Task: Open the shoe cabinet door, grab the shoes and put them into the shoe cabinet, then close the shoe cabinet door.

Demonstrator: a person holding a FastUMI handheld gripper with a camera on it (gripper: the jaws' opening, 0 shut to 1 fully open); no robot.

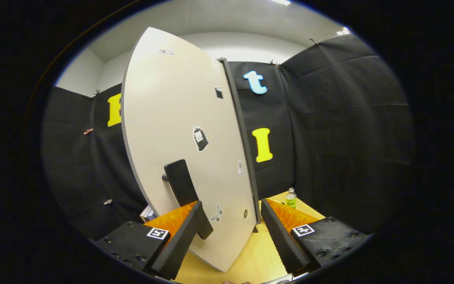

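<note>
1. Cabinet door (172, 118): pale, flat panel, swung out on its hinge side and standing edge-on toward the camera, with its dark outer edge (239, 130) running down the side nearer the right finger.
2. Handle (185, 197): dark bar mounted on the door's face on a short stub, slanting down toward the left finger, lower end lying just beside that finger's inner edge (touching or only overlapping in view: cannot tell).
3. Gripper (231, 232): fingers spread wide apart, nothing pinched; lower corner of the door sits in the gap between them, with bare space on either side.
4. Left finger (179, 240): ribbed pad facing inward, close against the door's face near the handle.
5. Right finger (284, 240): well clear of the door's edge, pointing past it toward the wall.
6. Stickers on the door: a dark bag-shaped one (200, 139) at mid-height, a small dark square (218, 92) above it, a pale leaf-like one (216, 213) low down near the left finger.
7. Tabletop (250, 256): light wood, under the door's lower corner and between the fingers.
8. Bottle (291, 198): small, clear with a green label, upright on the table beyond the right finger, near the black cloth wall (349, 130).
9. Small stack of flat items (148, 213) behind the door, just beyond the left finger (too hidden to identify).
</note>
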